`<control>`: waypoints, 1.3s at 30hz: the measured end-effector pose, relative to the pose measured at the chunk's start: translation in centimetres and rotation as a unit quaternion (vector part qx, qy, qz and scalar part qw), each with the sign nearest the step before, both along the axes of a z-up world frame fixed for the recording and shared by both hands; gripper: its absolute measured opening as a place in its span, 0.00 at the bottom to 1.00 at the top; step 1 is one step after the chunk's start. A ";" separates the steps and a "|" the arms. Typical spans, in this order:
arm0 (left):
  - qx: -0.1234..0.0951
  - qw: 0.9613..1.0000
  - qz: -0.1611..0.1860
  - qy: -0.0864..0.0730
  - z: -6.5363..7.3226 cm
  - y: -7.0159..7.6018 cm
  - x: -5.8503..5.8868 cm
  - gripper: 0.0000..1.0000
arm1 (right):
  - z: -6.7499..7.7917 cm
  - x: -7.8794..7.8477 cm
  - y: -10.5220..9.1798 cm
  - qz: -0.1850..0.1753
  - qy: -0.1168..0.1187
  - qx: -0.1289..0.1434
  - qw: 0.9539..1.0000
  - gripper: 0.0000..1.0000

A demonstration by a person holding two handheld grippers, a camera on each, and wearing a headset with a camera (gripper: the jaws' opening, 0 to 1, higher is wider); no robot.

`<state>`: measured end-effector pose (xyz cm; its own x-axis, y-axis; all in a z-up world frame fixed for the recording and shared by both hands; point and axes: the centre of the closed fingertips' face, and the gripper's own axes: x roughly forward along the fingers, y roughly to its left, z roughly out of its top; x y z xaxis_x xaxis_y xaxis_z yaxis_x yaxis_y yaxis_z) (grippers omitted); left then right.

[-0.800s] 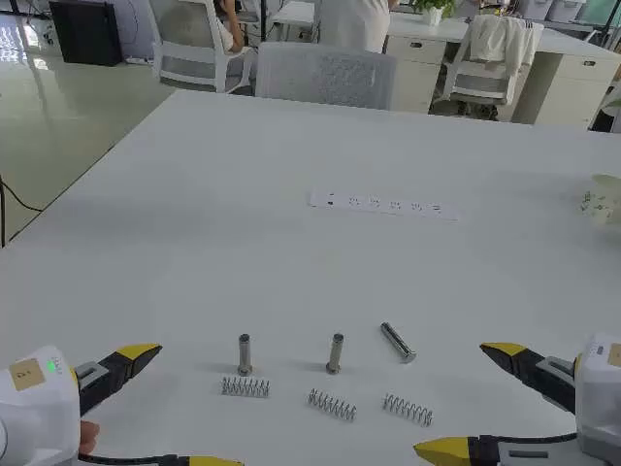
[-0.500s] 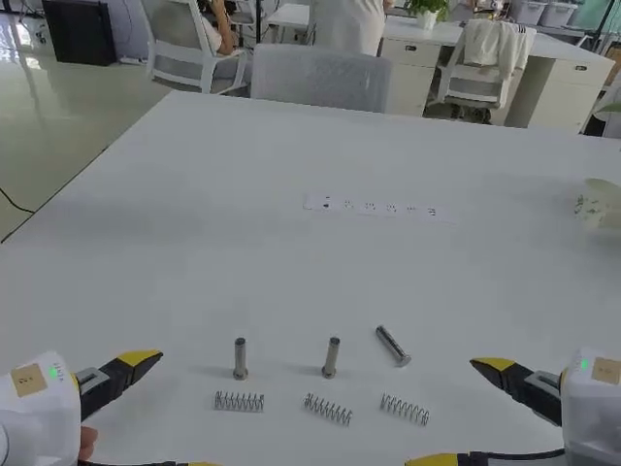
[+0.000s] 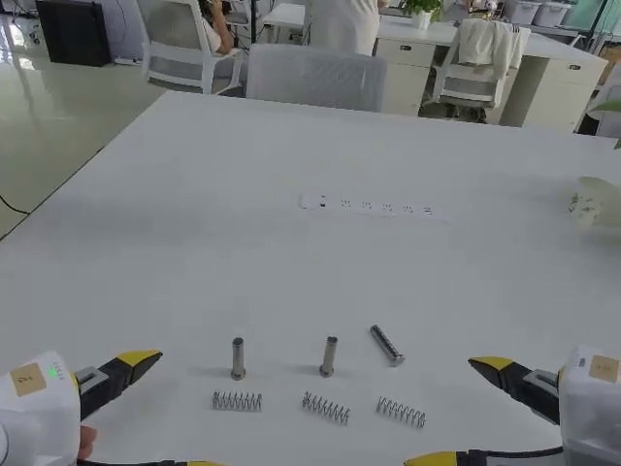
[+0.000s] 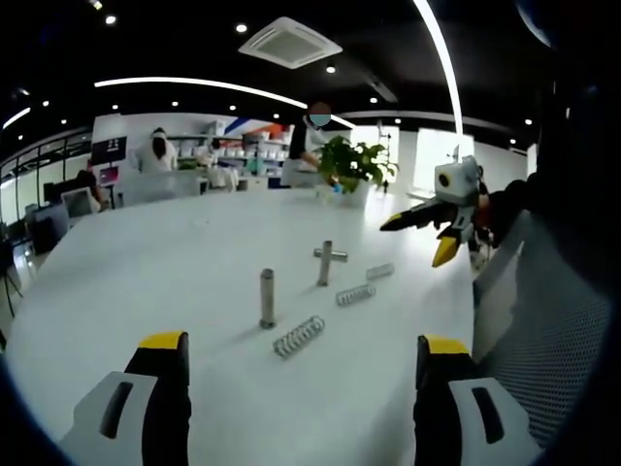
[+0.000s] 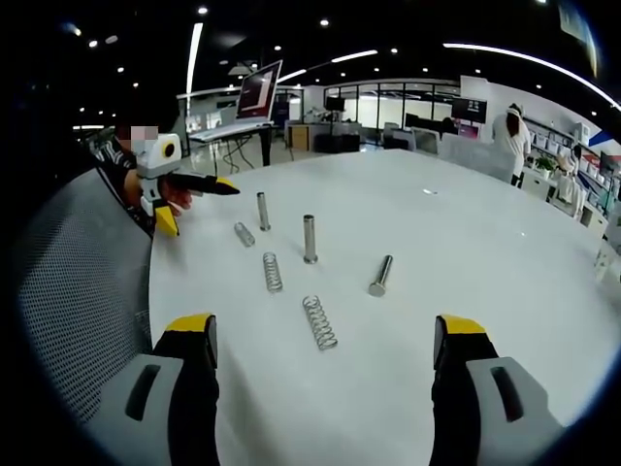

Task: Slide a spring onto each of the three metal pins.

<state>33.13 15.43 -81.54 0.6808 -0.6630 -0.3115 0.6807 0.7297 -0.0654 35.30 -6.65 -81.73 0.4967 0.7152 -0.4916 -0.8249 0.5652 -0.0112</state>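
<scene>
Left gripper point(image 3: 179, 413) is sitting in the lower left corner of the head view, jaws standing wide apart, nothing between them. Right gripper point(image 3: 454, 411) is sitting in the lower right corner, jaws also spread wide, gripping nothing. Both are hovering low over the white table point(image 3: 291, 155), flanking the parts. Between them three springs are lying flat in a row: left spring point(image 3: 237, 400), middle spring point(image 3: 325, 408), right spring point(image 3: 401, 412). Just above the row, the left pin point(image 3: 238, 358) and middle pin point(image 3: 329, 355) are standing upright on their heads, and the right pin point(image 3: 386, 345) is lying on its side. No spring is sitting on any pin. Farther up the frame a power strip point(image 3: 374, 206) is lying flat mid-table, and a grey chair point(image 3: 310, 78) is standing at the far edge.
</scene>
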 end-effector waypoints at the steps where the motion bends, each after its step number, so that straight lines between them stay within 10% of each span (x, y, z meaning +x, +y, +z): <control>1: 0.000 1.000 0.000 0.000 0.0 0.0 0.0 0.94 | 0.0 0.0 0.0 0.000 0.000 0.000 1.000 0.93; 39: -0.004 1.000 0.004 0.002 -0.2 -0.1 0.0 0.93 | -0.4 -0.1 -0.2 -0.002 0.010 -0.002 1.000 0.91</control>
<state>33.13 15.34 -81.75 0.6851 -0.6595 -0.3093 0.6741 0.7349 -0.0739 35.17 -6.82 -82.13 0.4892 0.7117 -0.5041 -0.8232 0.5677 0.0027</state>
